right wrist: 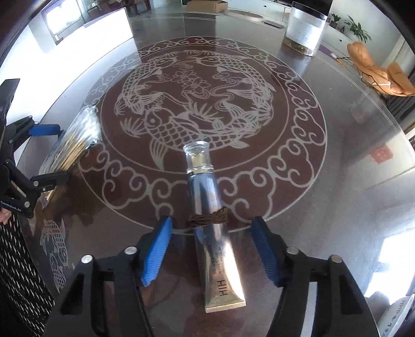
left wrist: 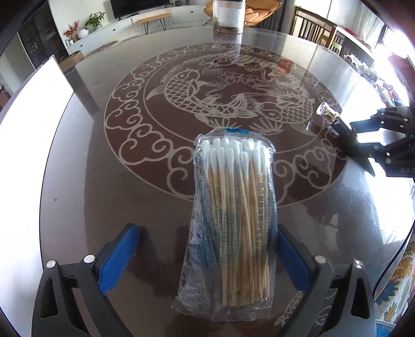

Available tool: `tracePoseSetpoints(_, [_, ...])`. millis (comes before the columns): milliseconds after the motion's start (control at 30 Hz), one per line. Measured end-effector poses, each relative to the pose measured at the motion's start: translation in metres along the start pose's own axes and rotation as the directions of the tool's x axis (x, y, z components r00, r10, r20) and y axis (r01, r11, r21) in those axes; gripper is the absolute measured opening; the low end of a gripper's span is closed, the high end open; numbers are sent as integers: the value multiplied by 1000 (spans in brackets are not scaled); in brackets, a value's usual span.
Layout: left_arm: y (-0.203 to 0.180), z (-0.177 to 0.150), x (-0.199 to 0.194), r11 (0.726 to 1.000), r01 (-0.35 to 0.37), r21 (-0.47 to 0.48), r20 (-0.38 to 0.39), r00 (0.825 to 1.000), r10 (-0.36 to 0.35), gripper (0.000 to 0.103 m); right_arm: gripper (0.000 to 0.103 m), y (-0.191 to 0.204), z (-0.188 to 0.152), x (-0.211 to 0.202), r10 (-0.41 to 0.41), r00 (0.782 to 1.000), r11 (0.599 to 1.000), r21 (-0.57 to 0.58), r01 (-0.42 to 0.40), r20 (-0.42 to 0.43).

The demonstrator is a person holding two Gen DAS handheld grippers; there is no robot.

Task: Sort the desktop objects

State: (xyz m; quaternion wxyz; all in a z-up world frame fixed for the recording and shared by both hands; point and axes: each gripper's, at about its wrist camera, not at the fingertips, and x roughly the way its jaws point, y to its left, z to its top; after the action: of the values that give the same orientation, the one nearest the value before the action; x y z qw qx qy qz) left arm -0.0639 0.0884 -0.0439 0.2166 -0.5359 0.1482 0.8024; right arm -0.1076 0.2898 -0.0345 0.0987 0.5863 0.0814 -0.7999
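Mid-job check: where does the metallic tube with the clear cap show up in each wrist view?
Left wrist: the tube sits at the far right edge, cap towards the table centre, between the right tongs.
Right wrist: centre, lower half, cap pointing away from the camera.
Shared landmark: the fish pattern on the table, in both views.

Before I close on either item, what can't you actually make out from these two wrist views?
- Swab pack: left wrist view, crinkled plastic blurs its print; right pad contact unclear.
- Tube: right wrist view, small print unreadable; neither pad touches it.
- Jar: top cut off by the frame edge; contents unclear.
- Right gripper: left wrist view, its fingers hide the tube's body.
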Motion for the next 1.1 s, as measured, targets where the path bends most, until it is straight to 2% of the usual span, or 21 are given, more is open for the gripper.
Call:
tracePoseSetpoints(33, [-2,-1,-4,1000,1,4,27,1000,-2,79,34,1,0,-2,-2,1000,1000,-2,2,4])
tracePoseSetpoints(67, [-3,-1,-8,1000,2,2,46,999,-2,52,28,3,-1,-3,-23,1000,1000,-5,23,3])
tracePoseSetpoints(100, [-3,0,-12,1000,-4,-9,50,999,4,34,28,4,0,-4,-23,1000,1000,2,23,5])
tracePoseSetpoints(200, [4,-3,-22,997,35,-66,82,996,-30,30,27,6,-3,-10,-17,1000,1000,24,17,17])
tracePoseSetpoints(333, [6,-17,-39,992,49,-113,120,992,-35,30,27,5,-8,-31,31,997,997,73,-36,65])
tracePoseSetpoints(433, [11,-25,-58,989,59,-137,141,989,-39,30,27,8,-10,-41,44,997,995,85,-50,69])
tracePoseSetpoints(567, [34,-32,-105,977,89,-192,212,976,-47,30,27,25,2,-60,68,993,996,54,-74,98])
tracePoseSetpoints(700, [77,-31,-169,961,90,-262,312,950,-4,30,27,51,35,-93,107,980,994,1,-109,170])
tracePoseSetpoints(800, [116,-31,-212,946,74,-316,357,933,46,30,27,82,68,-125,145,960,989,-62,-134,240])
tracePoseSetpoints(933, [181,-35,-257,911,13,-412,368,917,154,30,27,136,119,-167,238,913,968,-153,-197,332])
tracePoseSetpoints(1000, [214,-37,-265,890,-40,-455,346,913,218,30,27,165,145,-179,296,889,951,-194,-240,350])
tracePoseSetpoints(1100, [258,-43,-260,853,-74,-516,297,919,260,30,27,218,188,-187,388,851,916,-247,-315,354])
